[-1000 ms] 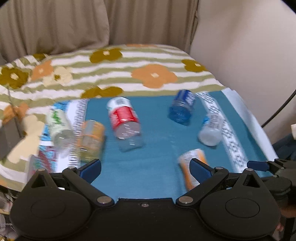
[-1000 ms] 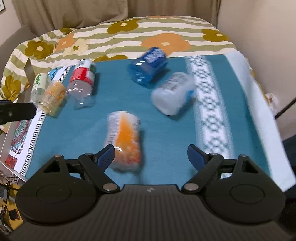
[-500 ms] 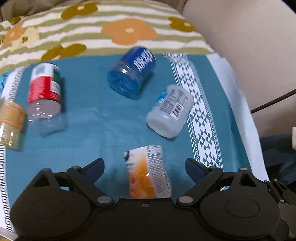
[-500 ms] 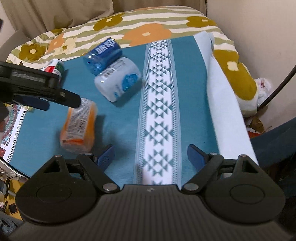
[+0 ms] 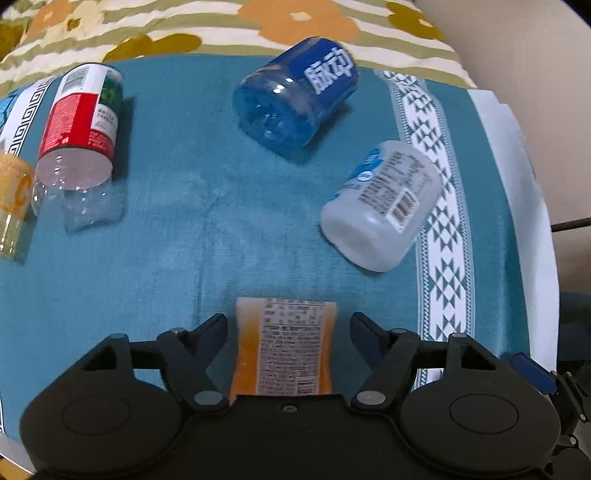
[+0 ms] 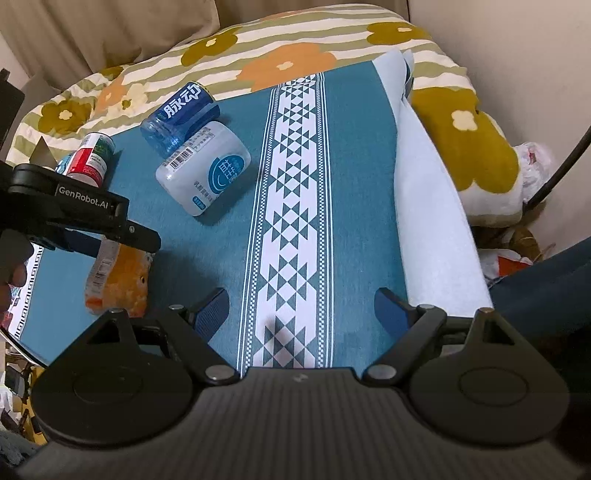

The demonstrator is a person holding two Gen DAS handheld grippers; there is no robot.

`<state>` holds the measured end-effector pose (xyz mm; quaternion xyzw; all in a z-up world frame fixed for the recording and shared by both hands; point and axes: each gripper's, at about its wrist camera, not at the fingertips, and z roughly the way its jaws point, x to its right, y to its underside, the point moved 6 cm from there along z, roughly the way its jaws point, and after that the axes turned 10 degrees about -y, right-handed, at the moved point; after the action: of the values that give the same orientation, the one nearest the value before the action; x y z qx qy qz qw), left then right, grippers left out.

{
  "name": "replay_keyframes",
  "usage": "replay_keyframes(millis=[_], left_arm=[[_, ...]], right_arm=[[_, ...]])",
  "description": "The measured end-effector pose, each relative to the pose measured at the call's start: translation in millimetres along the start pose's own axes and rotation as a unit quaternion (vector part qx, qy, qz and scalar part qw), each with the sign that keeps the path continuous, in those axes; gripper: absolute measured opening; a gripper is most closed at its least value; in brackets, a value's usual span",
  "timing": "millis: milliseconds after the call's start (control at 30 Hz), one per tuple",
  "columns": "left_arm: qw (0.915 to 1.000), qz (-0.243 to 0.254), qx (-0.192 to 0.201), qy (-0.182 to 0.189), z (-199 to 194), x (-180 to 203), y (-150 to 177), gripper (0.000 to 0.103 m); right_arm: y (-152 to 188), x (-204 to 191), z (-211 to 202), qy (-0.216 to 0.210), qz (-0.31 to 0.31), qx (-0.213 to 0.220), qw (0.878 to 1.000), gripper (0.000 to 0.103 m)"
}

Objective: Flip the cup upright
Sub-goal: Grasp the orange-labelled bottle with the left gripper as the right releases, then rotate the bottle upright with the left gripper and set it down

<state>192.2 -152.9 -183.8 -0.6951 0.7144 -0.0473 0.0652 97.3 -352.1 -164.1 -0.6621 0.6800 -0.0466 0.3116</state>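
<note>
Orange and thin-walled, the cup lies on its side on the teal cloth, right between the spread fingers of the left gripper. Neither pad touches it yet: the jaws stand wide with a gap on each side, and nothing is gripped. It looks like a cut-down drink bottle wrapped in a printed label, so I would judge it very light, a bit springy under pressure, and rather slick where the film is glossy. A hard squeeze could well dent it or let it squirt out. The sensible hold seems to be across the middle of the labelled body, gently, so it can be turned and stood on its base; which end is the open one I cannot tell from here.

The right gripper hangs over the white patterned stripe, fingers parted and empty, well apart from the orange cup.

Further out lie more of the same sort, all tipped over: a white one near the stripe, a blue one beyond it, a red-labelled clear one to the left, and a yellowish one at the edge. Behind the cloth is a flowered bedspread.
</note>
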Motion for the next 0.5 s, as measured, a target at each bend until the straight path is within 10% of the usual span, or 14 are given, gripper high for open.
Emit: replay_keyframes(millis=[500], left_arm=[[0.9997,0.02,-0.016,0.001,8.7,1.8,-1.2,0.057]], right_arm=[[-0.4,5.5,2.8,-0.006,0.015,0.004,1.0,0.101]])
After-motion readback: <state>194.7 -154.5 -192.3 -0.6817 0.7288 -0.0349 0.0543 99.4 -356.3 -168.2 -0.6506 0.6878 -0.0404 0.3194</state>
